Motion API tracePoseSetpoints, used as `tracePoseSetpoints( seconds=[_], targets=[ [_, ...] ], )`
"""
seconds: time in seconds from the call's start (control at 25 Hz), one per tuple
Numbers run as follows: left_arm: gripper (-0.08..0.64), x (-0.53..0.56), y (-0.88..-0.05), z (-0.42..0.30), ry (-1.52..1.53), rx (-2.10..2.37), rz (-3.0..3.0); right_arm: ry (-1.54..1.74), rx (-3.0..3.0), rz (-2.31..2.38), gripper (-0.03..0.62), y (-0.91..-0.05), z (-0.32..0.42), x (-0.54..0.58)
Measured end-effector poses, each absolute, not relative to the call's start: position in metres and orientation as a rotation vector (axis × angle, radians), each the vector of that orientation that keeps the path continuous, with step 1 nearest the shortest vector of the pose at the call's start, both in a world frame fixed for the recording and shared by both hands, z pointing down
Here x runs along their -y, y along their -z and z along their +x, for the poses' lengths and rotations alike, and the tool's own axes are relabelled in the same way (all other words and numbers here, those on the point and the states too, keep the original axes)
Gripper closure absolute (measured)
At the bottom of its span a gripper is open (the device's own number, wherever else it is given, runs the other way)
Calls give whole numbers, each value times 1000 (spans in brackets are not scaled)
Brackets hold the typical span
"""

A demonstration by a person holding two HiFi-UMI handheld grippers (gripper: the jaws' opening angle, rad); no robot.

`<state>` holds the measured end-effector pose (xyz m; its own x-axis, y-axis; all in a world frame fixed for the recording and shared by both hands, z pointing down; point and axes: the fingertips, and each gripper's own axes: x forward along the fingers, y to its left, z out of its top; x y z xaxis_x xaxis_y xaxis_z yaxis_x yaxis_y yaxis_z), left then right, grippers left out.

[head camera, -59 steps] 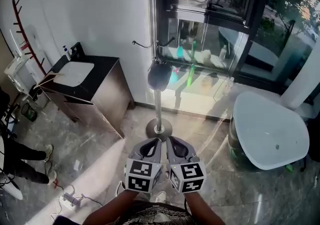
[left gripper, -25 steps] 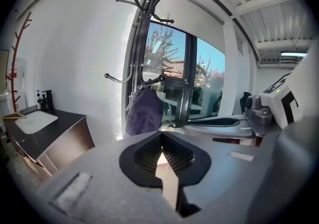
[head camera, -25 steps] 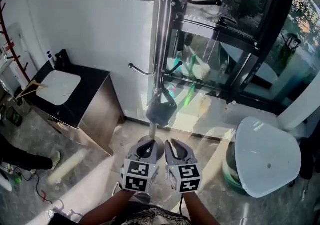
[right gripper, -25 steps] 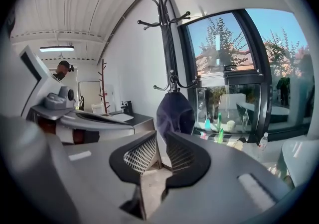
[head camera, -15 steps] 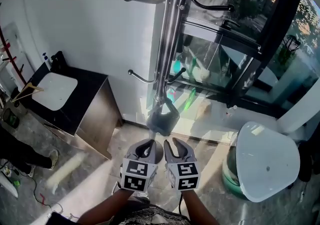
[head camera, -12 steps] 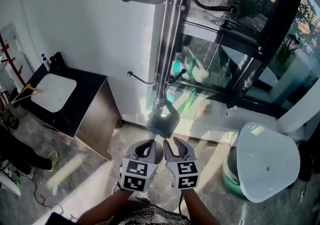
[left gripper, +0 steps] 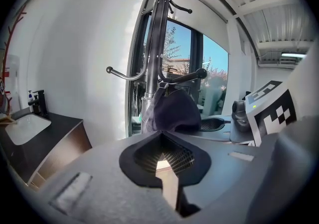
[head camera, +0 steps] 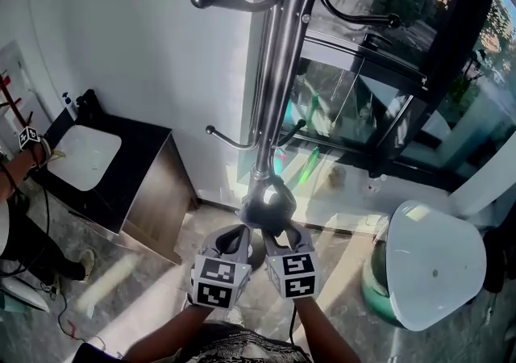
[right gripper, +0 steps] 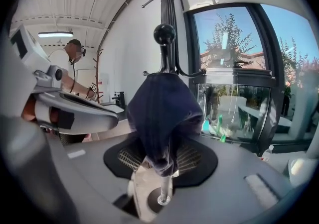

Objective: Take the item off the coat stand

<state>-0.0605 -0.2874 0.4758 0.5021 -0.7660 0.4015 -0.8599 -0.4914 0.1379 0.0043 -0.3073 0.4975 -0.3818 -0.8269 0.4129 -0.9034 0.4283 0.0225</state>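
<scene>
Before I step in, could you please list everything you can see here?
coat stand: one, silver metal, centre
cloth item: one, dark blue, hung on the stand's lower hook
cabinet: one, black, left
sink: one, white, on the cabinet top
table: one, white, lower right
bystander: one, dark trousers, far left
left hand-held gripper: one, grey, jaws together, below the item
right hand-held gripper: one, grey, jaws opening around the item's lower edge

left claw: grey shell, black ribbed pads | right claw: alike | cubes: black-white square markers
</scene>
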Motion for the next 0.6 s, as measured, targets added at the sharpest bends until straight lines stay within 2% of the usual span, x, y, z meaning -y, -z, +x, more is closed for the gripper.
tracePoseSetpoints(
  seconds=[0.08, 0.24, 0.6],
  targets=[
    [560, 291, -478, -60, -418, 1354, 2432, -279, 2320, 1481, 461, -499, 3, 312],
    [560, 299, -479, -61, -418, 1346, 2434, -257, 2327, 1504, 551, -500, 2, 318],
    [560, 300, -478, -64, -416, 1345, 2440, -176, 2323, 1521, 572, -492, 4, 310]
  ],
)
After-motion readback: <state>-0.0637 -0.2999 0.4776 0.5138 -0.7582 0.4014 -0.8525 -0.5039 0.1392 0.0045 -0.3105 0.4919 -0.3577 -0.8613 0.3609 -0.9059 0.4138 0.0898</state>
